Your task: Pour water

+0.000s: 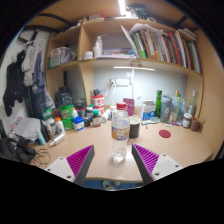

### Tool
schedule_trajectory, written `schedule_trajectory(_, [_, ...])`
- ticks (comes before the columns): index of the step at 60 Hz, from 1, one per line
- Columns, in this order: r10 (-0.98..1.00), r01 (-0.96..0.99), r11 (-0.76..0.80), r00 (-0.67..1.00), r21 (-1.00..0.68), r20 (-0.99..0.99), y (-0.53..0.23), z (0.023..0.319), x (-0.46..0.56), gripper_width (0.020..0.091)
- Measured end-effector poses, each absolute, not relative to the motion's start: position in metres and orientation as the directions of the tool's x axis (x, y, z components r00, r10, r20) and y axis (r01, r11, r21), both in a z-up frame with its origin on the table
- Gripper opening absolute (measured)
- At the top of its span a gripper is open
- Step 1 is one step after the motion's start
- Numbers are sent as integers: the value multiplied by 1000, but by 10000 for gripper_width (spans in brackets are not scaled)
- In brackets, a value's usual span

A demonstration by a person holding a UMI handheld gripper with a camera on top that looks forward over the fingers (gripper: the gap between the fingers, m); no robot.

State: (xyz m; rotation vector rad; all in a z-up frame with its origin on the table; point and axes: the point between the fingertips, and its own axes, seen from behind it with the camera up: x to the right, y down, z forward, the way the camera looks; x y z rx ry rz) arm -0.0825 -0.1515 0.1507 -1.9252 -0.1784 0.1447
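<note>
Water for pouring likely sits in the clear plastic bottle with a white label (120, 126), standing upright on the tan wooden desk (170, 140). My claw (114, 161) is spread wide, holding nothing. A small clear glass (119, 154) stands between its fingers, bottle straight ahead, farther.

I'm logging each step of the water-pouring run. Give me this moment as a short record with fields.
gripper: hand-held gripper open, holding nothing
cup: clear glass cup on the table, between the fingertips with a gap on each side
bottle: clear bottle with a red cap, upright, just beyond the cup
surface: wooden table
background: shelf with books above; cluttered bottles and jars behind
pouring: not started
</note>
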Motion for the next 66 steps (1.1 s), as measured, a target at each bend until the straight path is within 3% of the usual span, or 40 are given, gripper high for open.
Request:
schedule_trajectory(8, [232,100,-344,972,-934,19,-79,110,-75,854])
schedule_trajectory(21, [305,152,-302,951,-941,56,-2,67,-88,805])
schedule_trajectory(25, [327,188,-235,939,-954,105,15,67,-92,558])
schedule_trajectory(32, [296,174,-173,948,-969,117,26,69,-93,453])
schedule_trajectory(40, [312,116,-214,949,-970,45,34,66,-98,409])
schedule_trajectory(44, [314,94,-250,949,-964,11,39,65,-99,353])
schedule_trajectory(50, [338,87,-321,941,-943,-28,43,63,-104,352])
schedule_trajectory(55, [330,12,-341,938,-940,-107,53,85,-109,351])
schedule_trajectory(60, [303,-181,-418,896,-890,-324,63,106,-122,351])
schedule_trajectory(66, [170,-471,-569,734,-674,-657,72,120,-142,352])
